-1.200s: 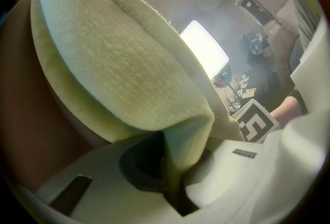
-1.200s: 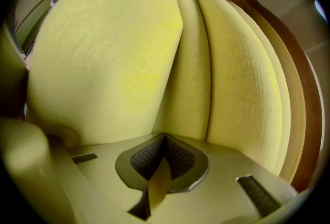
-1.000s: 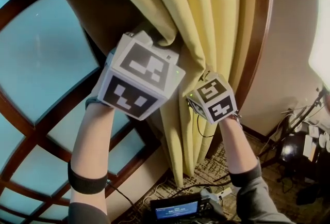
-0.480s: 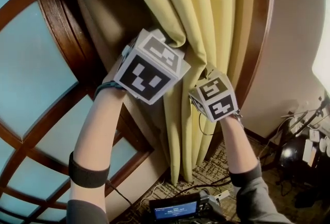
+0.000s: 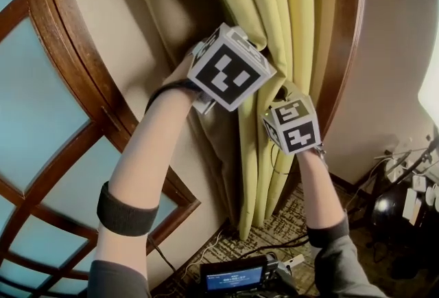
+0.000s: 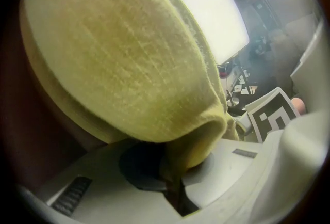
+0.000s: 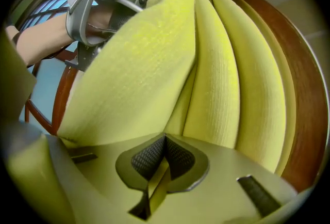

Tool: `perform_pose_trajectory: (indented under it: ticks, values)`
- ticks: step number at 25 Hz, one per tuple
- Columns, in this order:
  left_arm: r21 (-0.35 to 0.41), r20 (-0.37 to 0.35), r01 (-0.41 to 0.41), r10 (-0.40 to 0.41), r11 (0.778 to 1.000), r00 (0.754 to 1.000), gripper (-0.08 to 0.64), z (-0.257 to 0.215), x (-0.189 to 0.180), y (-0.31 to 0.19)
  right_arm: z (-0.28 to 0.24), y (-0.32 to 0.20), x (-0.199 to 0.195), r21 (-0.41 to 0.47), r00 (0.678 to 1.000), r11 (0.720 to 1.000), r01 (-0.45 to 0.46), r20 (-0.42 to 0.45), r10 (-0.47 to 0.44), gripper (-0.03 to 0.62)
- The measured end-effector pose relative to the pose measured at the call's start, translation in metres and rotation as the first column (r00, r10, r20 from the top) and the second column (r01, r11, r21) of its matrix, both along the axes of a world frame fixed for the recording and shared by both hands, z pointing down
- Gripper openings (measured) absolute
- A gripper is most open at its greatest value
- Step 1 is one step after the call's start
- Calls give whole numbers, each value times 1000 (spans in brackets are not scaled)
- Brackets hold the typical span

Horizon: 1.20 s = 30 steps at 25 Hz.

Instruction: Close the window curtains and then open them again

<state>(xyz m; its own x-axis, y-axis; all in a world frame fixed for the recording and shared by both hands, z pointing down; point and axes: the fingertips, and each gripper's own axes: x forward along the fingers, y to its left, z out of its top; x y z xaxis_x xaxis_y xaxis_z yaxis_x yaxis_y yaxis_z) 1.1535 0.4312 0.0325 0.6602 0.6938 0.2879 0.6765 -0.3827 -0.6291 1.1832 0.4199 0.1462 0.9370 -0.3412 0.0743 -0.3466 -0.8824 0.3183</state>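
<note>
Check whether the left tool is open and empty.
No: the left gripper view shows the left tool shut on a fold of the yellow curtain.

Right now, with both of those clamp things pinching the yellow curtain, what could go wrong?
1. The left gripper and right gripper each pinch only a thin fold of the curtain; a sideways tug might slip the cloth out.
2. Both grips sit close together on the bunched folds, so a hard pull could strain the fabric there.
3. Cables lie on the carpet near the curtain's hem; feet or cloth could catch them.
</note>
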Motion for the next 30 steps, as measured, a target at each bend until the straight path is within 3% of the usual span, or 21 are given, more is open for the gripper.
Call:
perform_pose_trajectory:
  ticks: [6, 14, 18, 22, 27, 30]
  values:
    - [-139, 110, -15, 31, 990, 993, 0, 9, 0, 5, 0, 3, 5, -27, 1000, 1000, -3, 16, 4, 8]
    - [-192, 126, -2, 27, 981, 992, 2, 26, -27, -17, 15, -20, -6, -48, 996, 995, 92, 20, -91, 11]
    - [-215, 57, 80, -70, 973, 996, 5, 30, -37, -35, 21, -32, -17, -30, 988, 988, 153, 6, -153, 12]
    - [-230, -23, 162, -172, 960, 985, 15, 23, -58, -63, 21, -42, -42, -10, 980, 980, 197, -6, -197, 14]
    - [-217, -127, 321, -353, 922, 927, 44, 65, -95, -136, 61, -71, -86, 4, 979, 980, 201, 23, -201, 14]
    - [-313, -119, 381, -434, 870, 893, 44, 79, -139, -187, 77, -93, -122, 30, 981, 981, 190, 32, -191, 14]
